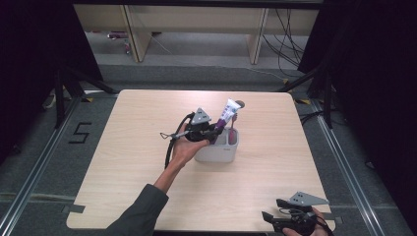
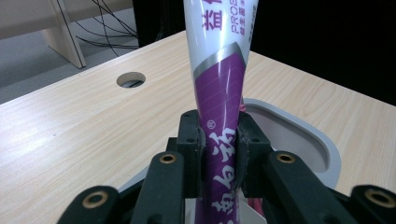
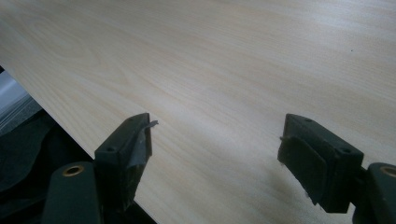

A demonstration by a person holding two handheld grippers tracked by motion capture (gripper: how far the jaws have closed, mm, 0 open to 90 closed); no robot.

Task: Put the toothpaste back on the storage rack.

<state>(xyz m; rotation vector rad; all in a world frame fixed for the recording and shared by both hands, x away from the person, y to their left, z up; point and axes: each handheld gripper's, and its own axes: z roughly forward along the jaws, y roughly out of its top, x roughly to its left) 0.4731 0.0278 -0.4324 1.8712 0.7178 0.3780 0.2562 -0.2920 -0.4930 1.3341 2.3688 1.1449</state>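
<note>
My left gripper [image 1: 215, 132] is clamped on a purple-and-white glossy plastic toothpaste tube [image 1: 226, 113], both black rubbery pads [image 2: 196, 140] pressed flat against its purple lower half so that the soft tube pinches in between them. The tube stands tilted, its white crimped end up and leaning toward the far right, its lower end down inside a pale grey, round-cornered plastic holder [image 1: 222, 152] that sits near the middle of the light wooden table [image 1: 133, 147]. In the left gripper view the holder's smooth rim [image 2: 322, 149] curves just behind and to the right of my jaws, and a round cable hole [image 2: 130, 80] is cut into the wood well beyond. A second slim thing with a round grey head [image 1: 239, 104] rises from the same holder just beside the tube — I cannot tell what it is. Around the holder the tabletop is flat, matte grain on every side, with wide room to the left edge, the far edge and the near edge. My right gripper [image 1: 275, 210] rests at the near right corner, well apart from the holder; its jaws stand wide with bare wood between them, and the table's edge runs just off its left jaw [image 3: 123, 154].
</note>
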